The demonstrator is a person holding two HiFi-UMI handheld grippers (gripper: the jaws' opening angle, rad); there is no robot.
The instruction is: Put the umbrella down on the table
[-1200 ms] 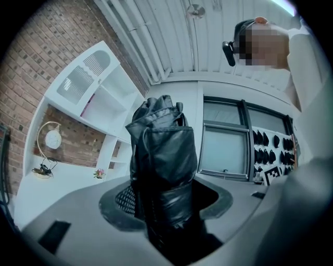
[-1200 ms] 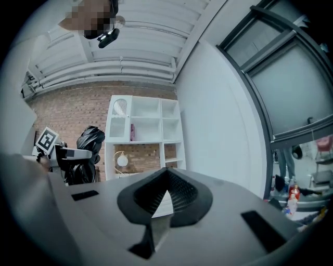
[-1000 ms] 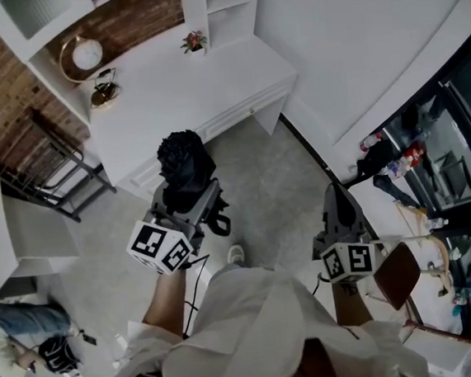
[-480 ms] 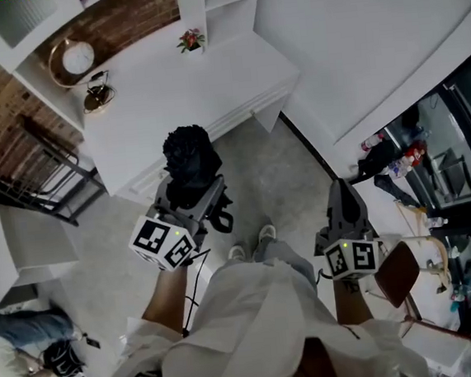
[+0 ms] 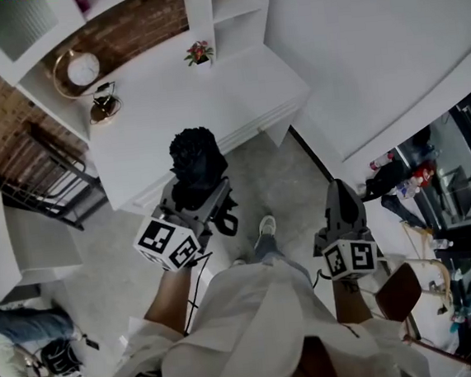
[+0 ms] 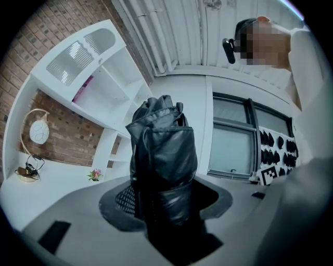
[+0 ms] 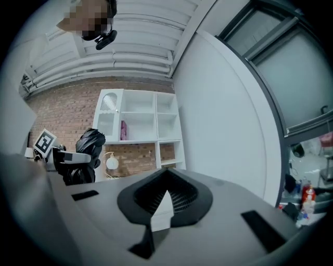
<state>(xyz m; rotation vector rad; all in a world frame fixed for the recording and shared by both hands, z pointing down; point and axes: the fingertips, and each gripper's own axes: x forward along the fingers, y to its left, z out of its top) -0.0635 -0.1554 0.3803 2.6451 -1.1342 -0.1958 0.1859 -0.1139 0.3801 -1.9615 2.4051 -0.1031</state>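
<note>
- Left gripper [image 5: 193, 194]: jaws clamped on the folded black umbrella [image 5: 196, 156], whose bunched end projects beyond them.
- Umbrella: held in the air at the near edge of the white worktop [image 5: 177, 98], not resting on it.
- Right gripper [image 5: 341, 194]: jaws closed together with nothing between them, well apart from the umbrella, to its right.
- Worktop: carries a small flowerpot [image 5: 199, 54] and a round lamp [image 5: 83, 70] towards the back, by the white shelves [image 5: 226, 2].

left gripper [image 5: 193, 197] holding umbrella [image 5: 195, 157], white table [image 5: 170, 107]
</note>
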